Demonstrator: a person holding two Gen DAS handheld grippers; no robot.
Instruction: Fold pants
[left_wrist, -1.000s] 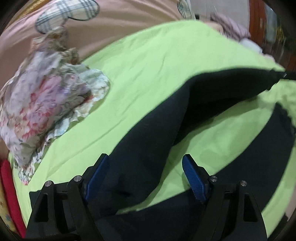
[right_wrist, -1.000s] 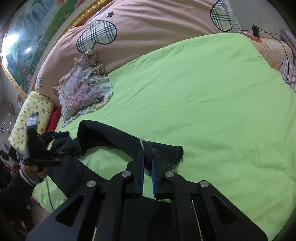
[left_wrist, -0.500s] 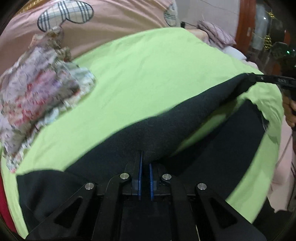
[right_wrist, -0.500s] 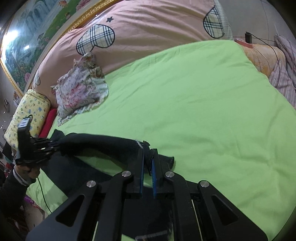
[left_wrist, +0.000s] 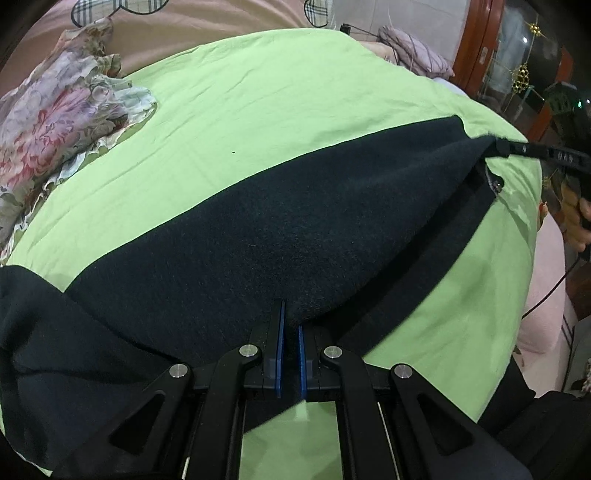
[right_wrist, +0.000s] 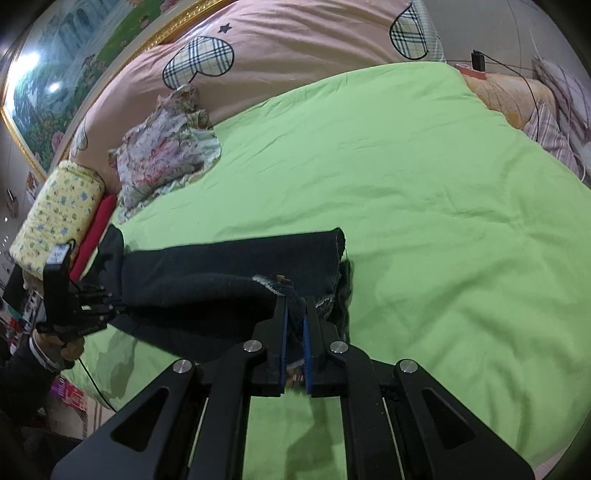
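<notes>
Writing: I could read no brand, label or lettering on anything in either view.
Pants (left_wrist: 295, 221): dark, stretched across the green sheet (left_wrist: 258, 110) between my two grippers, one leg laid over the other; in the right wrist view the pants (right_wrist: 229, 266) ran leftward from my right jaws.
Left gripper (left_wrist: 289, 354): my jaws stood nearly together, pinching a fold of the pants near the waist end.
Right gripper (right_wrist: 294, 332): my jaws were narrow, clamped on the frayed cuff end of the pants.
Left gripper seen from the right (right_wrist: 85, 310): at the sheet's left edge, gripping the far end.
Right gripper seen from the left (left_wrist: 535, 151): at the sheet's right edge, on the leg's tip.
Floral pillow (right_wrist: 166, 155): on the sheet's far left corner, well apart from the pants.
Yellow bolster (right_wrist: 55, 214): beside a red cloth (right_wrist: 96, 225), near the left gripper.
Pink duvet (right_wrist: 295, 48): plaid hearts, behind the sheet.
Obstruction: nothing lay on the pants.
</notes>
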